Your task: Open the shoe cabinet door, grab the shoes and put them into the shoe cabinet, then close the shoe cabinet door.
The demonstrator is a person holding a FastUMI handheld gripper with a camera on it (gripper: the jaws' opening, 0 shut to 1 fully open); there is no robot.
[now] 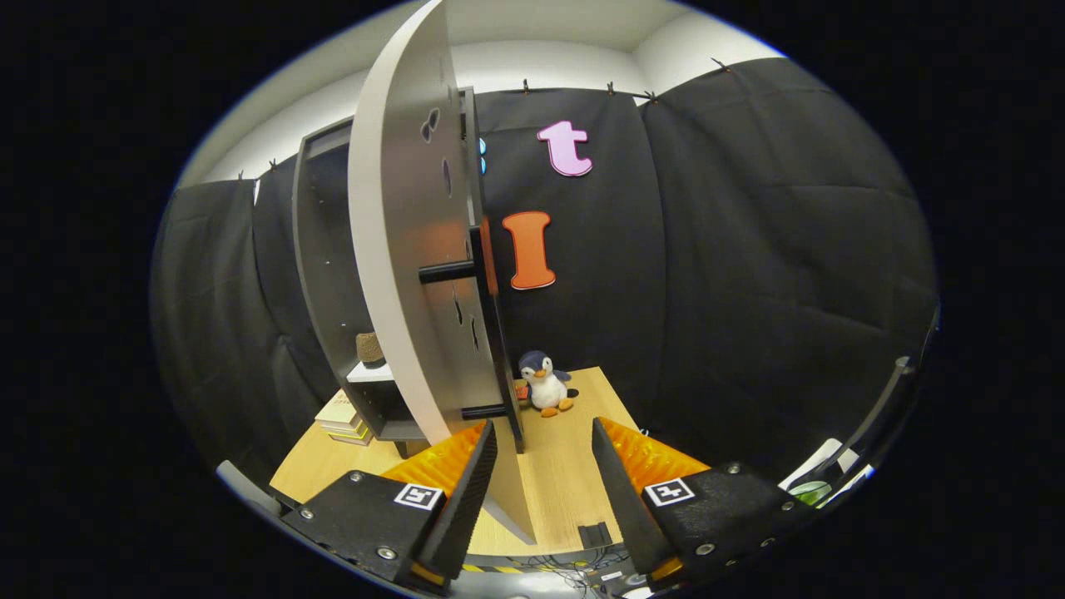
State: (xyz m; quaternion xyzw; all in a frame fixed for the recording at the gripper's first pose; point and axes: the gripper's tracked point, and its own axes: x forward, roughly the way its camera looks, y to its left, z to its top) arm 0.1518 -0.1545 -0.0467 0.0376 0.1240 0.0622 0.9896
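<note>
**Cabinet door swung out edge-on toward the gripper**

The shoe cabinet [333, 274] stands tall and upright on the wooden table [566, 482]. Its door [408, 274] is open, long axis vertical, its pale edge turned toward the camera and its lower corner just ahead of the left finger [466, 491]. A dark bar handle [448, 271] juts from the door. The gripper [541, 482] is level, pointing forward over the table, fingers spread wide with nothing between them. Square marker tags sit on both fingers; no writing is readable. A brown object [369, 348] sits on a cabinet shelf, books [343, 418] lie beside the base, and a toy penguin [545, 384] sits beyond the door.
</note>
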